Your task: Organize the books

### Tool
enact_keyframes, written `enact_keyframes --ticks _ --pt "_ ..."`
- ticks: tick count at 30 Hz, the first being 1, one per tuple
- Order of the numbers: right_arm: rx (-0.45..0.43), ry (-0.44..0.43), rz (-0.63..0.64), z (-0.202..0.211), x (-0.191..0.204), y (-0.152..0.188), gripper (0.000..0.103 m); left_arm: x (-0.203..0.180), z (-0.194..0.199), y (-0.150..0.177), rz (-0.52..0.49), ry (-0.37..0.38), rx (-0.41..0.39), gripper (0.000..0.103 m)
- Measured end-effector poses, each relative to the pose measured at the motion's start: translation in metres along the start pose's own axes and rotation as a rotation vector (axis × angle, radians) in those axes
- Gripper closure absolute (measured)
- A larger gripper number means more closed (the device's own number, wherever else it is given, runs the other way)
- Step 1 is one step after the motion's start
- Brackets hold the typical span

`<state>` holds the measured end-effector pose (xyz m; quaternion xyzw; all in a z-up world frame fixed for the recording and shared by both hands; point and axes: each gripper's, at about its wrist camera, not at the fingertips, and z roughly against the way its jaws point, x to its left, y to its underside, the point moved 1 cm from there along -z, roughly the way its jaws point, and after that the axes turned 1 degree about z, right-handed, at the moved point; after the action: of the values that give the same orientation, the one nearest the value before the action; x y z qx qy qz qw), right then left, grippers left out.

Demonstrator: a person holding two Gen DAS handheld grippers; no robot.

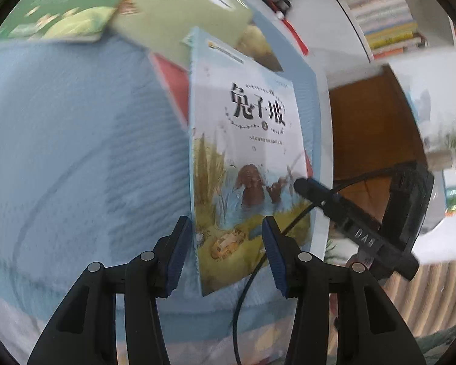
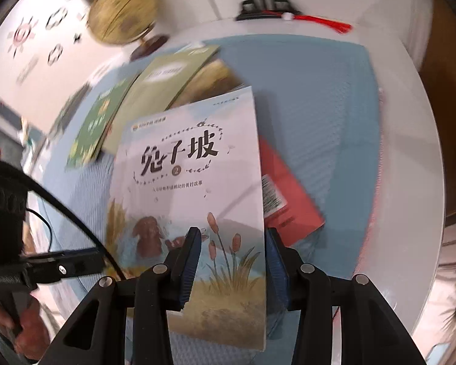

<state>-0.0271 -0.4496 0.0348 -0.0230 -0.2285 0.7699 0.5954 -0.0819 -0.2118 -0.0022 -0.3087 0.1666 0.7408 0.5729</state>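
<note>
Two tongs flank rabbit book point(image 2: 194, 164), which lies on blue mat point(image 2: 319, 97) near tabletop's front edge. Right tongs point(image 2: 232, 261) half-open, straddling its right edge, no grip visible. Left tongs point(image 1: 226, 254) half-open, empty, at near corner. Long axis runs away from both.

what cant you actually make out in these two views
- Left wrist view: the green book title is lost to motion blur.
- Left wrist view: the shelf books are too small to read.
- Right wrist view: the red book cover is mostly under the rabbit book.
- Right wrist view: the globe is blurred.
</note>
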Motion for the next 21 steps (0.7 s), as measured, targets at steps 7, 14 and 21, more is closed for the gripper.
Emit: enact_keyframes --ticks 7,14,21 --pt "0.013 0.015 0.05 -0.003 0.019 0.012 0.06 0.009 -0.001 0.003 -0.003 -0.083 -0.061 0.056" --pt "0.019 0.043 0.05 -0.005 0.028 0.014 0.06 -0.009 -0.01 -0.006 -0.07 -0.11 -0.082 0.046" --pt "-0.005 0.018 0.026 -0.004 0.024 0.016 0.056 -0.027 0.029 0.0 -0.075 0.157 -0.147 0.053"
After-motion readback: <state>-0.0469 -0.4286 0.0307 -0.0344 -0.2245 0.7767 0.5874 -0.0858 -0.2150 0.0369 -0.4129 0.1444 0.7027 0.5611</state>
